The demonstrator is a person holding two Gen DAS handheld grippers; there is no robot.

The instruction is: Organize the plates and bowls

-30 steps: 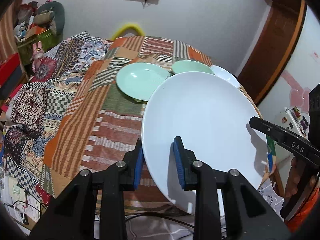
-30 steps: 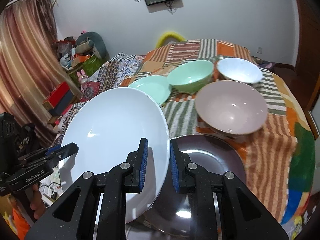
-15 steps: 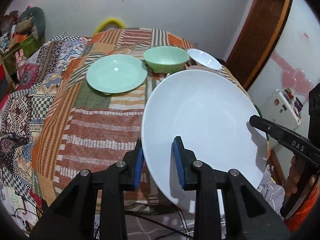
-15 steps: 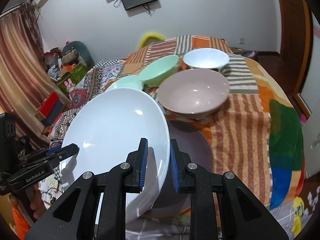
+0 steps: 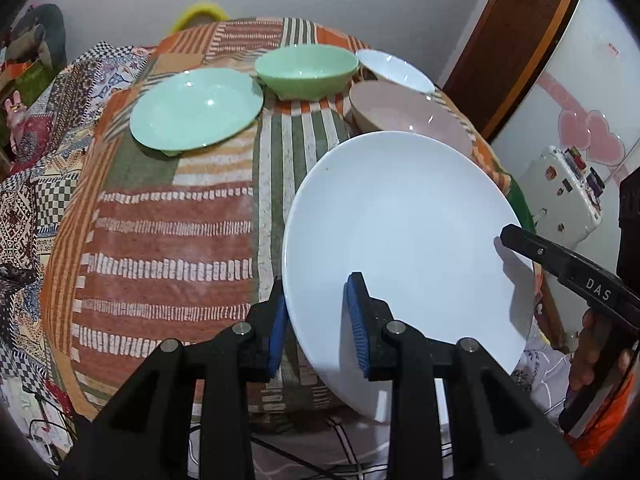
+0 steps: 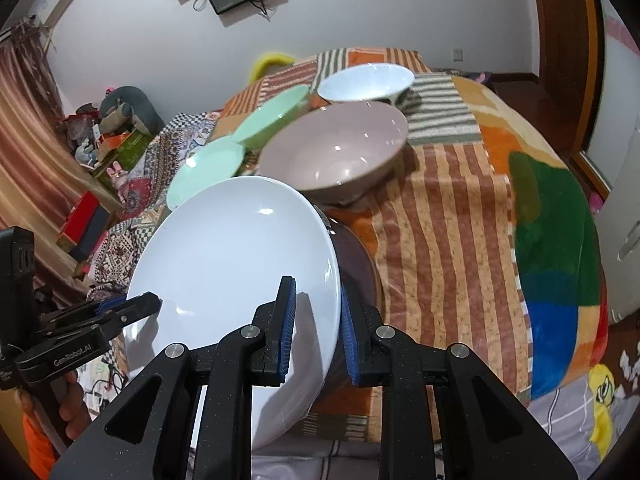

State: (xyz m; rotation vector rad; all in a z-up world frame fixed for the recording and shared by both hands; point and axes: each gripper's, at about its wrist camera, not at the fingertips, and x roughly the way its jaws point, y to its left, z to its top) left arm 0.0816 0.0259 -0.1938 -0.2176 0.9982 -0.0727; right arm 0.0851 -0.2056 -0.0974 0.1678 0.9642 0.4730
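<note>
A large white plate [image 5: 404,248] is held tilted above the table's near edge, pinched at opposite rims by both grippers. My left gripper [image 5: 316,320] is shut on its left rim. My right gripper [image 6: 316,320] is shut on its right rim; the plate also shows in the right wrist view [image 6: 228,276]. A dark plate [image 6: 358,268] lies partly hidden under it. Behind stand a pink-grey bowl [image 6: 336,156], a green bowl [image 5: 306,70], a white bowl [image 5: 394,70] and a green plate [image 5: 194,108].
The table wears a striped patchwork cloth [image 5: 168,232] that hangs over its edges. A cluttered bed [image 6: 104,148] lies to the left, a wooden door [image 5: 516,36] at the right, and a small white appliance [image 5: 560,196] beyond the table's right side.
Both grippers have carried the white plate to the right and nearer the bowls. The pink-grey bowl now shows in the left wrist view, and the dark plate is more covered.
</note>
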